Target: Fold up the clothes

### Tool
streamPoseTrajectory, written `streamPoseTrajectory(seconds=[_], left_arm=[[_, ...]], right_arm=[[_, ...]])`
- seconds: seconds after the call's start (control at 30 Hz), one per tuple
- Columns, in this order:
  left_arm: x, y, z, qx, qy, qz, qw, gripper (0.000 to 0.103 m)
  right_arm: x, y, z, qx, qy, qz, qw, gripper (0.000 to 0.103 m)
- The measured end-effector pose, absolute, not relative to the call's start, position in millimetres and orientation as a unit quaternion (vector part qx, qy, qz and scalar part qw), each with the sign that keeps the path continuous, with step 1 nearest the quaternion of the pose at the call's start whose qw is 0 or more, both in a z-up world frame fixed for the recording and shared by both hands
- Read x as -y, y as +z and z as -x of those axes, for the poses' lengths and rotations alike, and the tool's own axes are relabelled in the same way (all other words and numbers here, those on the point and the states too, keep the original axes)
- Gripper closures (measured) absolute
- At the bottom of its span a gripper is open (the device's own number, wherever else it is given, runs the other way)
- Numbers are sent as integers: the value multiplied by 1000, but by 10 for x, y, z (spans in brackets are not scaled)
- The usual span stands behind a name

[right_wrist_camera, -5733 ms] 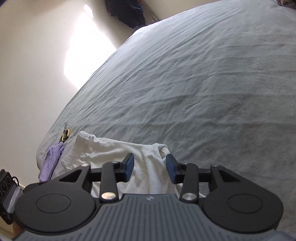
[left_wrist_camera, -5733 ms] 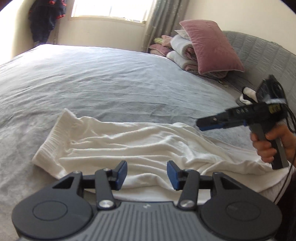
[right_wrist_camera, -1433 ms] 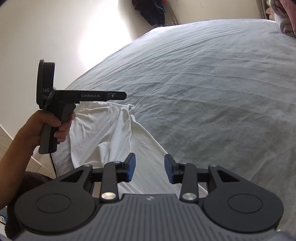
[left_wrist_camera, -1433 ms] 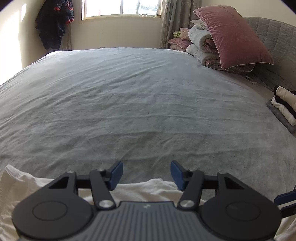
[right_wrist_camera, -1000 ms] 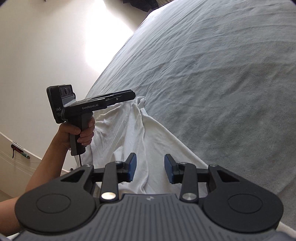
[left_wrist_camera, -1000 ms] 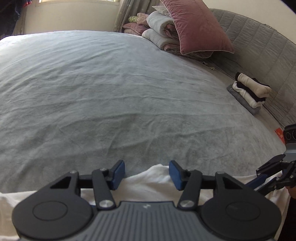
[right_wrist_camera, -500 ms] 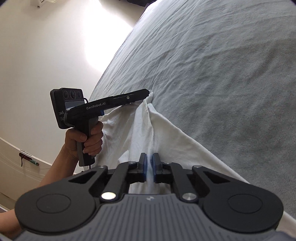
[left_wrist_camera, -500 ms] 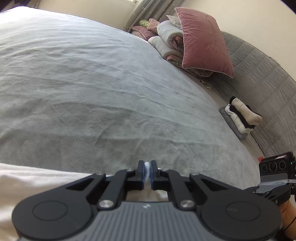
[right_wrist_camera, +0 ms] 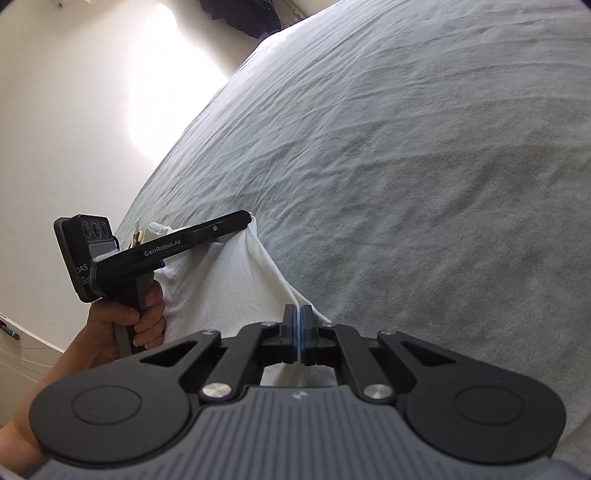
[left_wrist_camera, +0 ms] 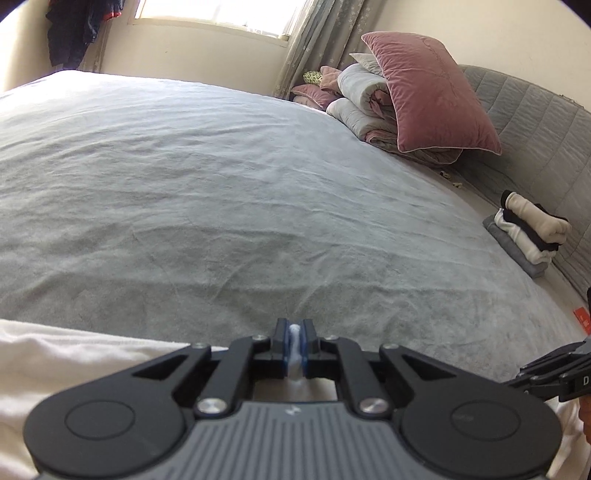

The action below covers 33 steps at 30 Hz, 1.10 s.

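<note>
left gripper: mine, lowest in the left wrist view; jaws opening a touch, but a pinch of white cloth sits between the blue pads and they press on it
right gripper: mine, pads nearly flat together, a thin edge of the same cloth nipped between them
white garment: task item; on the near edge of the bed, stretched between my two grippers, its far edge pulled up into a ridge; in the left wrist view it runs off to the left below my gripper
left gripper, seen from the right wrist view: tip on the garment's far corner, cloth bunched at it
left hand: wrapped round the gripper's handle, touching the cloth edge
right gripper tip, left wrist view: pokes in at the lower right edge, pads not visible here
bed: grey cover, lightly wrinkled, fills both views beyond the garment
folded stack: cream, black and grey pieces, by the headboard, well apart from the garment
headboard: grey quilted, right side
pink pillow: leaning on rolled bedding, far right
window: far wall, bright
dark clothes: hanging left of window
</note>
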State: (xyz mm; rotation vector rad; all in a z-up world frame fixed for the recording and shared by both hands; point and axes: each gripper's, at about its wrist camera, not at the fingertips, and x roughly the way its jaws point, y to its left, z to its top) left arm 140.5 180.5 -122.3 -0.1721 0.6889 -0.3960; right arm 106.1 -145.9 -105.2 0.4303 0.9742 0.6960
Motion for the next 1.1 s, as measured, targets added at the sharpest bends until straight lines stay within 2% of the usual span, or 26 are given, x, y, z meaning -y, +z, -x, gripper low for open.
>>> streamPoseTrajectory(seconds=[0.07, 0.1, 0.17, 0.2, 0.23, 0.27, 0.3, 0.33, 0.4, 0.63, 0.8, 0.87, 0.93, 1.0, 1.1], left_arm=[[-1757, -1177, -1385, -338, -182, 66, 921, 93], [-1727, -1152, -1375, -340, -177, 58, 922, 89], [-1652, -1083, -1320, -343, -167, 42, 923, 75], [-1614, -1047, -1290, -343, -164, 35, 924, 61], [-1576, -1011, -1259, -343, -160, 28, 925, 56], [-1539, -975, -1229, -343, -157, 21, 926, 55], [-1508, -945, -1194, -344, -156, 18, 926, 52], [-1477, -914, -1158, -346, -156, 16, 925, 48], [-1412, -856, -1073, -351, -153, 20, 923, 44], [-1089, -755, -645, -355, -175, 11, 918, 39], [-921, -791, -460, -337, -180, -14, 924, 40], [-929, -849, -449, -335, -172, -11, 926, 49], [-997, -934, -443, -339, -171, 11, 925, 63], [-1058, -1022, -419, -342, -173, 26, 923, 68], [-1105, -1109, -353, -339, -184, 22, 922, 69]], right_arm=[[1442, -1030, -1031, -452, 326, -190, 808, 97], [1445, -1011, -1008, -451, 326, -187, 810, 93], [1467, -966, -959, -452, 320, -180, 813, 89], [1478, -943, -935, -453, 316, -176, 815, 88], [1498, -919, -906, -453, 312, -171, 817, 84], [1527, -894, -873, -452, 308, -167, 820, 80], [1559, -870, -836, -449, 304, -164, 824, 66], [1595, -847, -796, -444, 299, -160, 829, 60], [1677, -820, -719, -438, 288, -159, 836, 60], [2046, -770, -434, -428, 246, -177, 851, 60], [2173, -749, -317, -411, 234, -157, 867, 60], [2170, -739, -295, -401, 233, -137, 875, 60], [2129, -738, -319, -394, 237, -108, 881, 60], [2059, -743, -366, -389, 245, -76, 885, 60], [1880, -788, -466, -382, 262, -20, 886, 60]])
